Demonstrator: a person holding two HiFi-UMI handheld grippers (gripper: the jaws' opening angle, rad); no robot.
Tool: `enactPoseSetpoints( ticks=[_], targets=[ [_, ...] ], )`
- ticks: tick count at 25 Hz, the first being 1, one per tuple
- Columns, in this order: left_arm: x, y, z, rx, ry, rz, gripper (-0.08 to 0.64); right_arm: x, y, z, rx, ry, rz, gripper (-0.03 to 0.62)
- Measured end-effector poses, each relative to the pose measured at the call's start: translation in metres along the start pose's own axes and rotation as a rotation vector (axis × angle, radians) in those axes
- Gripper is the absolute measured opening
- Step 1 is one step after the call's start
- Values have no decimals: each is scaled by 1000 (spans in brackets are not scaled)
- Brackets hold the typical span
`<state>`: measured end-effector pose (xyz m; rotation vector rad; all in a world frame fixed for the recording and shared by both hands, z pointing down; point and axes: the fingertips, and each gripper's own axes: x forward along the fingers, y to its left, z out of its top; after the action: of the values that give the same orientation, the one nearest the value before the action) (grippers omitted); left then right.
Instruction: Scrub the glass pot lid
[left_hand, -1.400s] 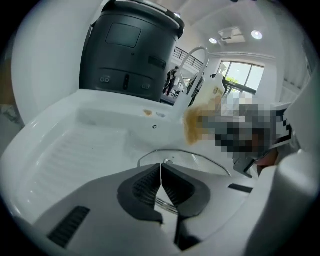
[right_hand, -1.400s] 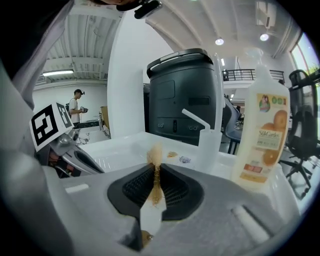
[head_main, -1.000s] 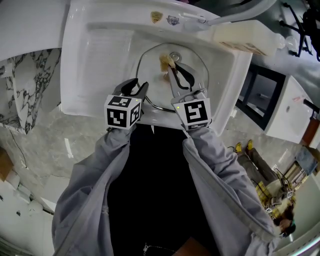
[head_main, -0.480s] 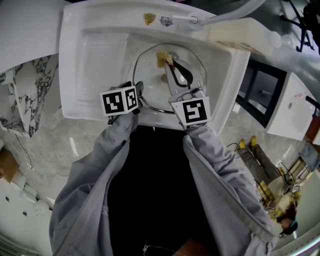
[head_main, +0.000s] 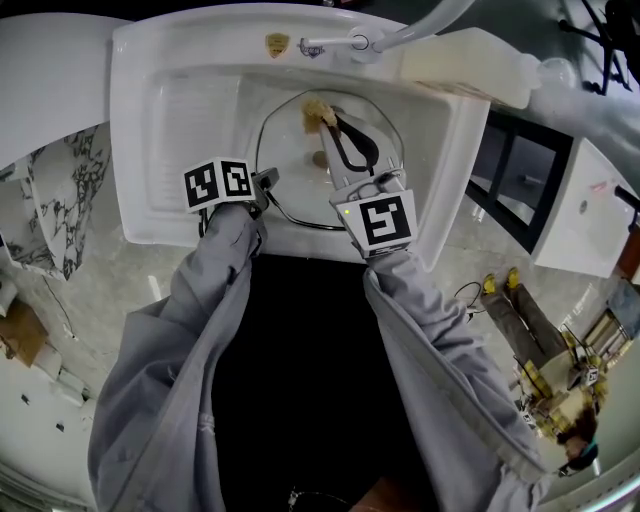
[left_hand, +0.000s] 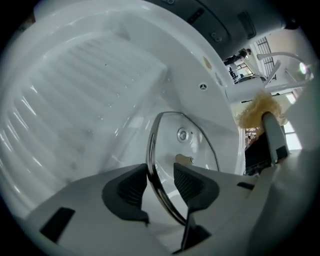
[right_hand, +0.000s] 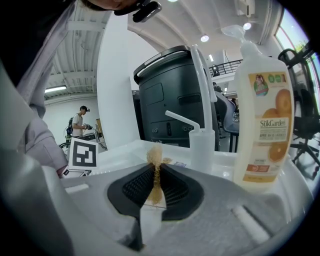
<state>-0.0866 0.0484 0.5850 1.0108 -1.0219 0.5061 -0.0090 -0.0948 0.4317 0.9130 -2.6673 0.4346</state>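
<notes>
Under its marker cube, the left gripper (head_main: 268, 180) barely shows from the head view. Its jaws have just been opening and stand released, with the glass lid (left_hand: 186, 145) rim between them. The right gripper (right_hand: 156, 187) clenches a scrub pad (right_hand: 155, 162) over the lid, which sits in the sink (head_main: 150, 120) — walls near, ribbed shelf left.

Lid (head_main: 287, 150) in the sink (head_main: 150, 130), bottle (right_hand: 262, 125) on its far rim

The glass lid (head_main: 290, 150) filled most of the sink (head_main: 135, 120), leaving open room over the ribbed shelf (head_main: 195, 110) at its left. The faucet (head_main: 420, 25) and soap bottle (head_main: 465, 60) crowded the back rim.
</notes>
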Motion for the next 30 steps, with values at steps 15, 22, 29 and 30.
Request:
enactPoseSetpoints(
  ticks=[15, 22, 29, 30],
  targets=[
    [-3, -9, 4, 77, -14, -71, 91, 19, 26, -62, -243, 312, 204, 31],
    [-14, -20, 9, 91, -117, -110, 91, 42, 19, -93, -537, 437, 194, 31],
    [-18, -24, 15, 114, -140, -131, 92, 77, 19, -117, -791, 493, 176, 31],
    [-18, -24, 15, 114, -140, -134, 92, 79, 21, -122, -816, 508, 182, 31]
  ],
)
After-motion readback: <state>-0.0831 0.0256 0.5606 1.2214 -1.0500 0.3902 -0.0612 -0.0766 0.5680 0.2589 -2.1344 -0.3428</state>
